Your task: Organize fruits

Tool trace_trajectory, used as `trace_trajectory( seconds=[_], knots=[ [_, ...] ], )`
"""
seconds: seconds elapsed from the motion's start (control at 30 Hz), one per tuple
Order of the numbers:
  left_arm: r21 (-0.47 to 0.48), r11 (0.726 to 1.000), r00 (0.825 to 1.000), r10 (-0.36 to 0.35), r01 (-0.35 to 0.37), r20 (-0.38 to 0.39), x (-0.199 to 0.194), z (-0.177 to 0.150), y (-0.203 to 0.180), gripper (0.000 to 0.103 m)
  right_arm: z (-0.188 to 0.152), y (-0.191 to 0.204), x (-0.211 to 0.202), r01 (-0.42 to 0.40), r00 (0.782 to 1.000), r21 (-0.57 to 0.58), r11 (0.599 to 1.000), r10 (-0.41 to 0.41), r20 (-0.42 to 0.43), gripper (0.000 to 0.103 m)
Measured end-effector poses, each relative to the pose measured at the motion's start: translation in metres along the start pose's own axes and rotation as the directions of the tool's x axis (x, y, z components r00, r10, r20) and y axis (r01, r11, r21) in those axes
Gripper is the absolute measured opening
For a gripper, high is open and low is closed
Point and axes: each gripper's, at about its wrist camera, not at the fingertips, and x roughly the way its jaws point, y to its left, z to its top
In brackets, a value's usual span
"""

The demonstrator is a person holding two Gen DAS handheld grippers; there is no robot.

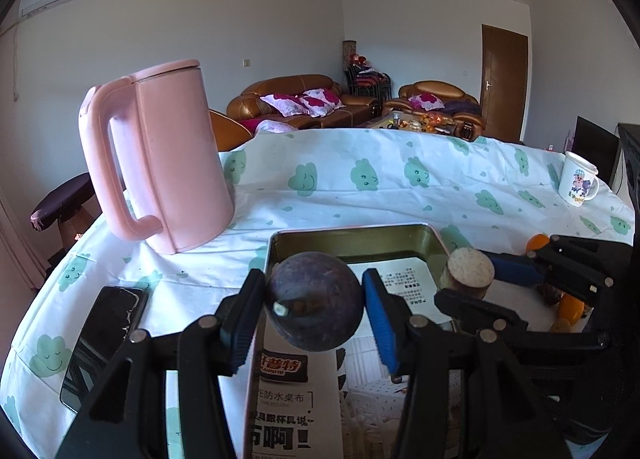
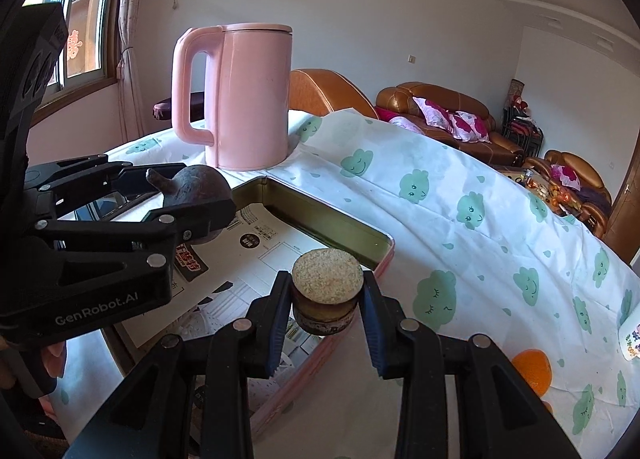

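My left gripper is shut on a dark purple round fruit with a short stem, held above the near end of a shallow metal tin lined with printed paper. The same fruit and left gripper show at the left of the right wrist view. My right gripper is shut on a short cut piece of sugarcane, pale cut face up, held over the tin's right rim. It also shows in the left wrist view. Oranges and a dark fruit lie right of the tin.
A pink kettle stands on the cloud-print tablecloth behind the tin to the left. A black phone lies at the left. A white mug stands far right. An orange lies right of my right gripper.
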Motion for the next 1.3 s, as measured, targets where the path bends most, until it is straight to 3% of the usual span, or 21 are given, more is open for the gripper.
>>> trace_trajectory(
  seconds=[0.43, 0.47, 0.53, 0.57, 0.67, 0.8, 0.93, 1.13, 1.3],
  knots=[
    [0.016, 1.0, 0.999, 0.015, -0.014, -0.046, 0.013, -0.005, 0.004, 0.053, -0.003, 0.013, 0.017, -0.008, 0.999, 0.0, 1.0, 0.008, -0.038, 0.037],
    [0.021, 0.999, 0.999, 0.026, -0.025, -0.031, 0.011, -0.005, 0.003, 0.055, -0.003, 0.013, 0.016, -0.008, 0.999, -0.002, 1.0, 0.008, -0.031, 0.039],
    [0.03, 0.998, 0.999, 0.047, -0.047, -0.008, 0.005, -0.004, 0.001, 0.068, -0.004, 0.013, 0.01, -0.003, 1.0, 0.0, 1.0, 0.003, -0.006, 0.059],
    [0.026, 0.998, 0.999, 0.053, -0.053, 0.011, 0.0, -0.004, 0.002, 0.075, -0.004, 0.012, 0.007, 0.005, 1.0, 0.004, 1.0, -0.005, 0.002, 0.064],
    [0.018, 0.998, 0.997, 0.055, -0.056, 0.056, -0.015, -0.001, 0.001, 0.077, -0.009, 0.009, -0.009, 0.024, 1.0, -0.003, 1.0, -0.024, 0.019, 0.065],
    [0.011, 1.0, 0.992, 0.021, -0.023, 0.122, -0.04, -0.003, -0.011, 0.086, -0.032, -0.009, -0.043, 0.088, 0.996, -0.007, 0.996, -0.087, 0.032, 0.065],
    [0.038, 0.997, 0.987, -0.068, 0.063, 0.145, -0.054, -0.011, -0.044, 0.087, -0.069, -0.047, -0.082, 0.165, 0.986, 0.07, 0.984, -0.167, 0.025, 0.065],
    [0.116, 0.973, 0.972, -0.213, 0.201, 0.1, -0.055, -0.024, -0.107, 0.087, -0.12, -0.098, -0.119, 0.268, 0.963, 0.222, 0.938, -0.268, -0.031, 0.065],
    [0.185, 0.95, 0.965, -0.262, 0.252, 0.029, -0.044, -0.034, -0.154, 0.087, -0.142, -0.124, -0.124, 0.243, 0.97, 0.317, 0.917, -0.236, -0.061, 0.065]
  ],
)
